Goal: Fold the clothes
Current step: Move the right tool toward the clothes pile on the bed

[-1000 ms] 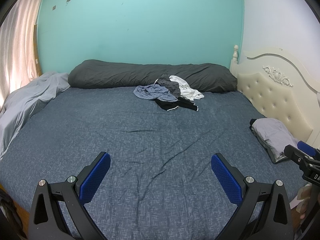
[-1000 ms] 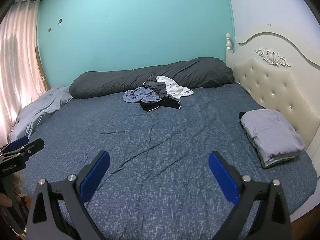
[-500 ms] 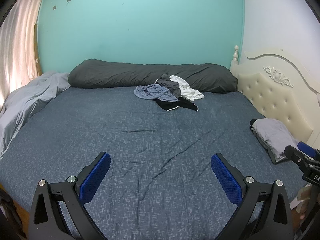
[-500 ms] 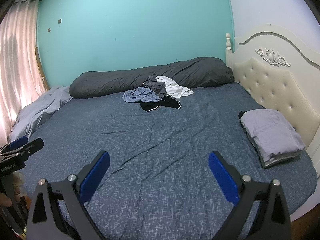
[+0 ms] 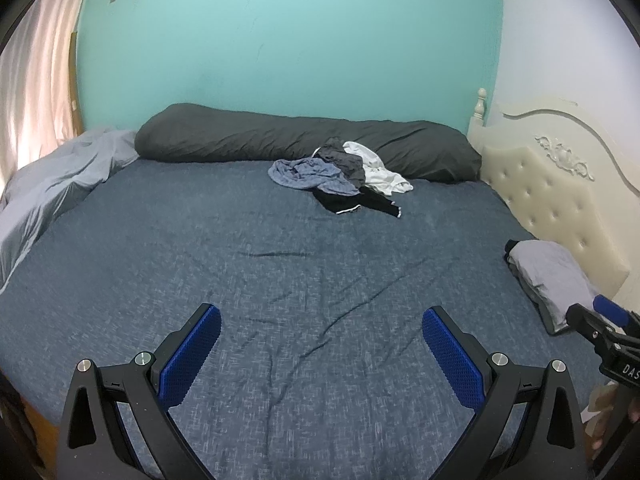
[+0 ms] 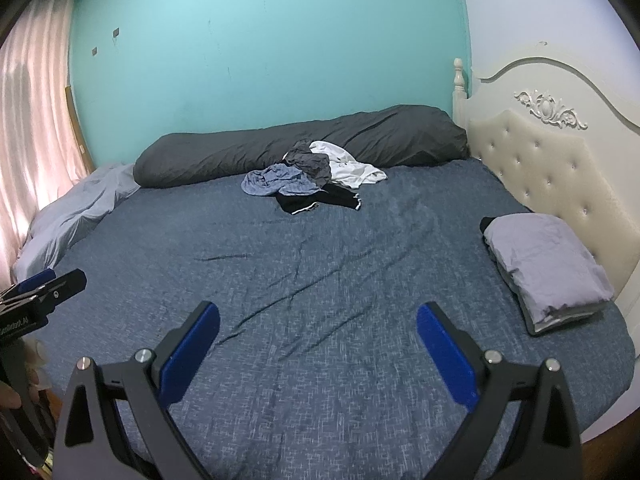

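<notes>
The left tool (image 5: pixel 320 330) and right tool (image 6: pixel 318 326), black with blue pads, both gape wide and empty above the blue-grey bed sheet (image 6: pixel 320 280). The rumpled heap of clothes (image 5: pixel 340 178) lies far off against the long dark grey bolster (image 5: pixel 280 138); a folded grey stack (image 6: pixel 546 268) sits beside the cream tufted headboard (image 6: pixel 556 172).

Dim, soft daylight through the curtain (image 6: pixel 32 152) at left; sharp focus, heavy fisheye bending, dark corners.
</notes>
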Action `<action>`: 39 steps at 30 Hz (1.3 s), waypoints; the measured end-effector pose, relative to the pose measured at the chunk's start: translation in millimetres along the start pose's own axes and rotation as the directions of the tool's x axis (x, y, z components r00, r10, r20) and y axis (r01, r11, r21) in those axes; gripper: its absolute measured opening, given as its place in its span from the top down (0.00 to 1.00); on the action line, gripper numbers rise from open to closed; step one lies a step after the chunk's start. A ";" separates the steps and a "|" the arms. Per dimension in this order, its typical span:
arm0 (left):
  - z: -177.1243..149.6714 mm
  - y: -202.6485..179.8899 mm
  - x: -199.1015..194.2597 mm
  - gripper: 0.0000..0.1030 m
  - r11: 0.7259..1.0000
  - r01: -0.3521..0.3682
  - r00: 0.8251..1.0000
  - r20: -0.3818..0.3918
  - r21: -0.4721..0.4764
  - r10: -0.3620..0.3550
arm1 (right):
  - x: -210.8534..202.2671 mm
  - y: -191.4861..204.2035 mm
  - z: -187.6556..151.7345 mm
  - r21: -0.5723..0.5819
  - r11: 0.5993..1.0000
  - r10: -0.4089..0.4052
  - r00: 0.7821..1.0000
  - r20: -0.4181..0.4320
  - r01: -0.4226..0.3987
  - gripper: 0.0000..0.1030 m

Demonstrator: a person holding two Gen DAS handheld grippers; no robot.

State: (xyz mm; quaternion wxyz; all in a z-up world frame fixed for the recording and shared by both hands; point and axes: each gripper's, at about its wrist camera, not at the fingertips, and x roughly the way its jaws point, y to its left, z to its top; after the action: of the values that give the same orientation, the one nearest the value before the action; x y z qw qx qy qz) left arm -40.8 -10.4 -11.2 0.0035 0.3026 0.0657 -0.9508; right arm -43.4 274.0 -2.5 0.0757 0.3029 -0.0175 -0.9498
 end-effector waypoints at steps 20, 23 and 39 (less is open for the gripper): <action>29.8 29.3 123.9 0.00 0.996 0.051 0.998 -0.018 -0.076 -0.053 | 121.4 -2.0 39.2 -0.025 1.000 0.000 0.999 -0.041 -0.001 0.03; 33.7 41.4 149.6 0.00 0.993 0.056 0.998 -0.022 -0.099 -0.059 | 149.5 -3.2 47.1 -0.033 0.999 0.012 0.998 -0.054 -0.014 0.03; 16.8 116.5 274.8 0.00 0.970 -0.003 1.000 -0.012 -0.245 0.000 | 350.5 9.0 86.5 -0.061 0.988 0.126 0.975 -0.183 -0.139 0.03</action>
State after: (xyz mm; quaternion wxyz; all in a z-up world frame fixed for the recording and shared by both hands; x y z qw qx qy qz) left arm -269.5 -118.9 -170.2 0.0410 0.3058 0.1823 -0.9336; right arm -374.4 210.0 -132.1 0.1512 0.3822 0.0039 -0.9116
